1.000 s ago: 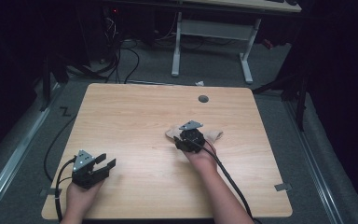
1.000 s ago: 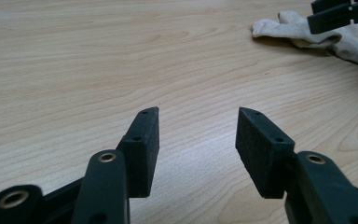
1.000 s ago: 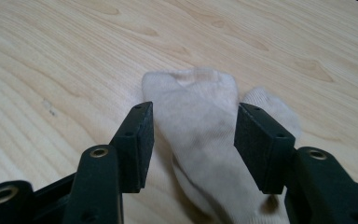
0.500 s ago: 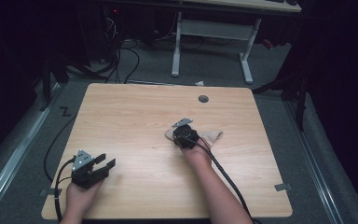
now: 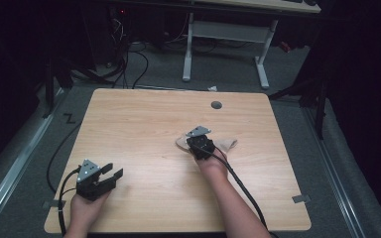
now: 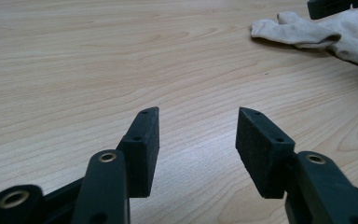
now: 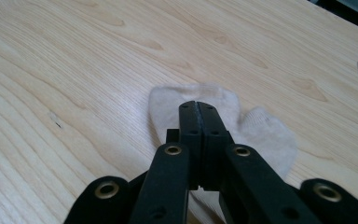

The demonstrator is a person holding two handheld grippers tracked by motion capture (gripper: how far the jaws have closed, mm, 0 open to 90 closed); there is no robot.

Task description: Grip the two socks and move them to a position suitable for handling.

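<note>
A pale beige sock [image 5: 227, 144] lies crumpled near the middle of the wooden table [image 5: 144, 124]. My right gripper [image 5: 197, 144] is down on it, jaws pressed together with their tips in the cloth. In the right gripper view the shut right gripper [image 7: 199, 106] sits on the sock [image 7: 261, 130], which spreads ahead and to the right. My left gripper [image 5: 113, 171] rests at the near left of the table, open and holding nothing. In the left gripper view, past the open left gripper [image 6: 198, 112], the sock [image 6: 303, 32] lies far off at the upper right.
A round cable hole [image 5: 216, 105] sits near the table's far edge. A white desk frame [image 5: 228, 34] and cables lie on the floor beyond. Bare wood stretches between the two grippers.
My right gripper has shifted slightly on the sock and stays shut. The left gripper has not moved.
</note>
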